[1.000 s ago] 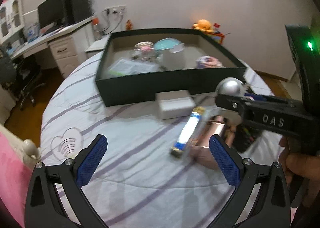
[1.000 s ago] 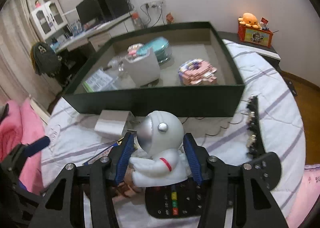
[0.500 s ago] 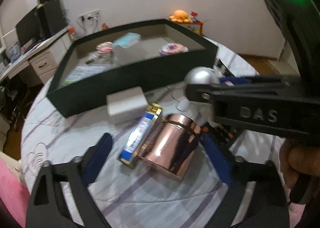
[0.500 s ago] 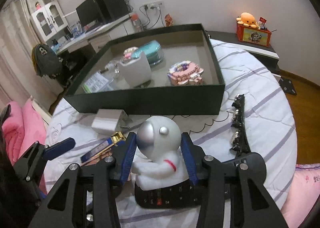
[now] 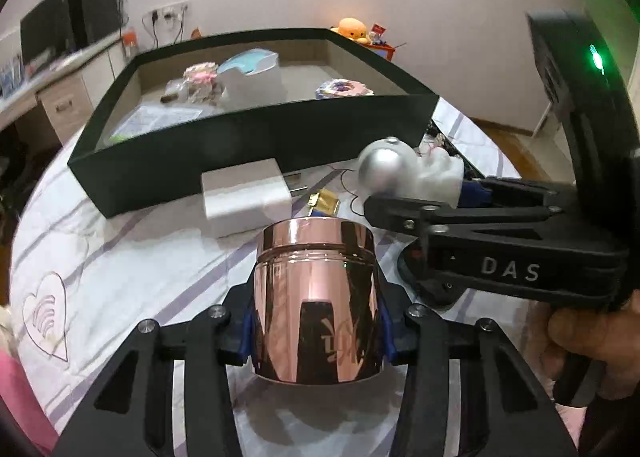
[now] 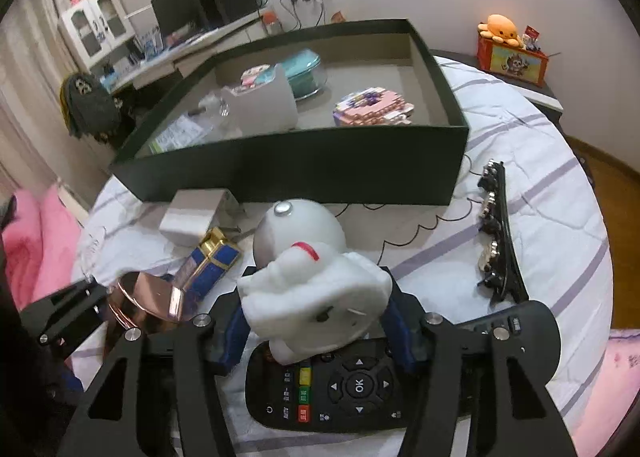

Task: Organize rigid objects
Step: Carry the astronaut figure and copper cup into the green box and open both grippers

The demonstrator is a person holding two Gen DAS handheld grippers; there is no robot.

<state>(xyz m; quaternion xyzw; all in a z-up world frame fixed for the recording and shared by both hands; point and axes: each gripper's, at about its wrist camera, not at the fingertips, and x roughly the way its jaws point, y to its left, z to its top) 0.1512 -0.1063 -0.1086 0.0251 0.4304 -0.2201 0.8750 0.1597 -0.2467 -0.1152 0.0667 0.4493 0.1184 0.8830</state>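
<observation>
Left jaws closing onto the jar; right jaws easing open around the figurine.

Left gripper (image 5: 316, 331), wide open a second ago, now clamps the shiny rose-gold metal jar (image 5: 316, 297), lower centre. Right gripper (image 6: 318, 327) cradles the white astronaut figurine (image 6: 312, 277); the dark green open box (image 6: 360, 165) waits behind.

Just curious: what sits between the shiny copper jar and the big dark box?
A white plug adapter lies between the copper jar and the dark box, clearest in the left wrist view.
</observation>
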